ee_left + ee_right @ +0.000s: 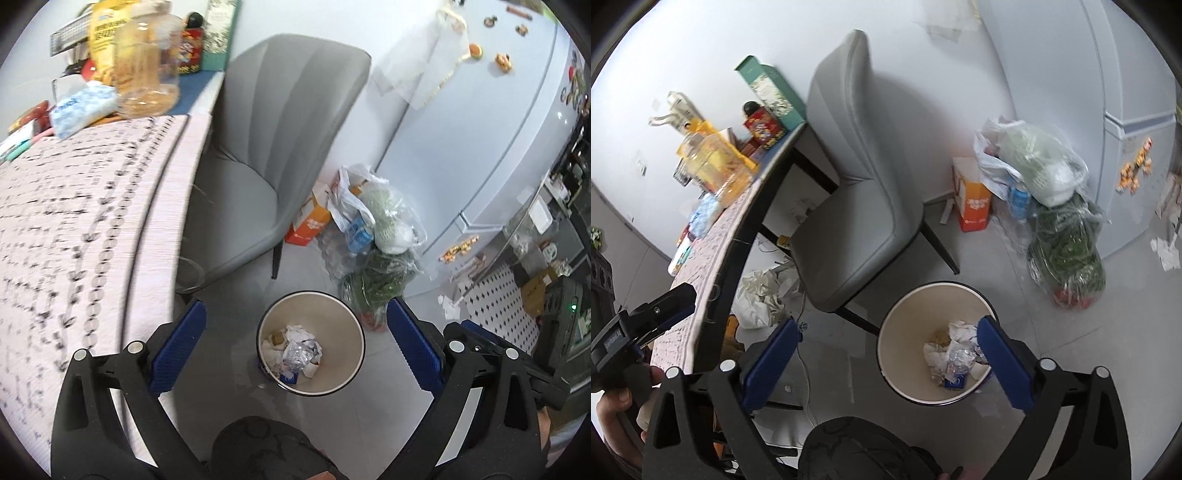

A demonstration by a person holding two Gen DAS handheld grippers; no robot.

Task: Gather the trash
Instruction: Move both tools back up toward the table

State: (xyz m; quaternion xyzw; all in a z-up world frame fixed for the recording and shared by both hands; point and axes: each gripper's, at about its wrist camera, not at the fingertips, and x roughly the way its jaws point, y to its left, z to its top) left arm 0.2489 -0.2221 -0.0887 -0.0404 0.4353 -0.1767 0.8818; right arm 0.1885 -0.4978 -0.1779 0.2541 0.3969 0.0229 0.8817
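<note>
A round cream trash bin point(343, 373) stands on the grey floor, holding crumpled paper and foil wrappers point(297, 352). My left gripper point(295, 343) is open and empty, hanging above the bin with the bin between its blue pads. In the right wrist view the bin point(905, 332) sits low right of centre, with the trash point(955, 356) inside. My right gripper point(890, 354) is open and empty, above the bin's left side. The right gripper's body point(546, 354) shows at the right edge of the left wrist view; the left gripper's body point(639, 328) shows at the left of the right wrist view.
A table with a patterned cloth point(74, 229) is on the left, with a jar point(144, 70), tissue pack point(81, 107) and boxes at its far end. A grey chair point(280, 147) stands beside it. Plastic bags of groceries point(380, 236), an orange carton point(310, 221) and a fridge point(480, 129) are beyond the bin. A white bag point(757, 295) lies under the table.
</note>
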